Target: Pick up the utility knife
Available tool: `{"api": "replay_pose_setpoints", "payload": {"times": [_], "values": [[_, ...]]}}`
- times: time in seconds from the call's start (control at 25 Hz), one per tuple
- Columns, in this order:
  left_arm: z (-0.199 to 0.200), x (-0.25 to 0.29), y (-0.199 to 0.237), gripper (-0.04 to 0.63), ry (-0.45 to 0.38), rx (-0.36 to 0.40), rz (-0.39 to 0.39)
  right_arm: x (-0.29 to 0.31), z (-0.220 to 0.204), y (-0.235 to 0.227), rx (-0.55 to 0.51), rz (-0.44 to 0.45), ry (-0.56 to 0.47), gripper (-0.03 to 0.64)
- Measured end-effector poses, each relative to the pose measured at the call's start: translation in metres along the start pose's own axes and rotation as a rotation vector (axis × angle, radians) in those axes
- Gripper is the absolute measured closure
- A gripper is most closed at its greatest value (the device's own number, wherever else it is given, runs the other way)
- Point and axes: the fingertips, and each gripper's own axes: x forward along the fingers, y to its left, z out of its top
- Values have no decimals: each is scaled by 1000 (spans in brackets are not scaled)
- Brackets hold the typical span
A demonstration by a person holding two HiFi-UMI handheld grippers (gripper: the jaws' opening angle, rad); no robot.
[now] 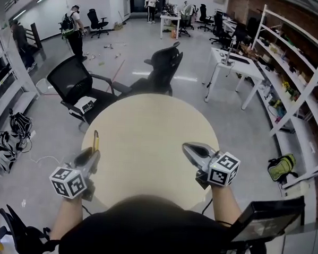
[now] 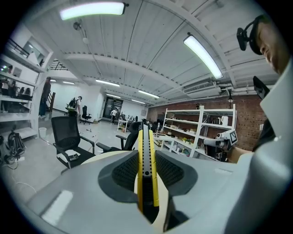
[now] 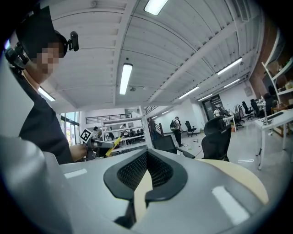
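Note:
The yellow utility knife [image 1: 96,142] stands clamped in my left gripper [image 1: 93,153] at the lower left, lifted off the round beige table [image 1: 148,134], its tip pointing away from me. In the left gripper view the knife [image 2: 145,164] runs straight up between the dark ribbed pads [image 2: 123,171], which press on both its sides. My right gripper [image 1: 188,148] hovers over the table's near right part, its jaws together with nothing between them. The right gripper view shows its pads [image 3: 132,171] meeting at the tip, and the left gripper [image 3: 97,144] with the knife [image 3: 113,146] in the distance.
Two black office chairs [image 1: 76,85] [image 1: 161,71] stand just beyond the table's far edge. A white desk [image 1: 234,66] and long white shelves [image 1: 295,72] line the right side. A green bag [image 1: 280,167] lies on the floor at right. People stand far back in the room.

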Motion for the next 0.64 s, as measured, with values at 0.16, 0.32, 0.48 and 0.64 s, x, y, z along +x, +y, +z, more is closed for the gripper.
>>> {"api": "replay_pose_setpoints", "payload": {"times": [0.16, 0.32, 0.48, 0.64], "values": [[2, 0, 3, 482, -5, 4, -23, 4, -4, 7, 1, -9, 20, 604], [3, 7, 15, 482, -11, -2, -42, 14, -3, 9, -14, -22, 15, 604], [2, 14, 19, 482, -11, -10, -65, 16, -4, 10, -18, -43, 29, 604], [3, 20, 20, 482, -2, -12, -82, 13, -3, 8, -2, -65, 19, 604]]}}
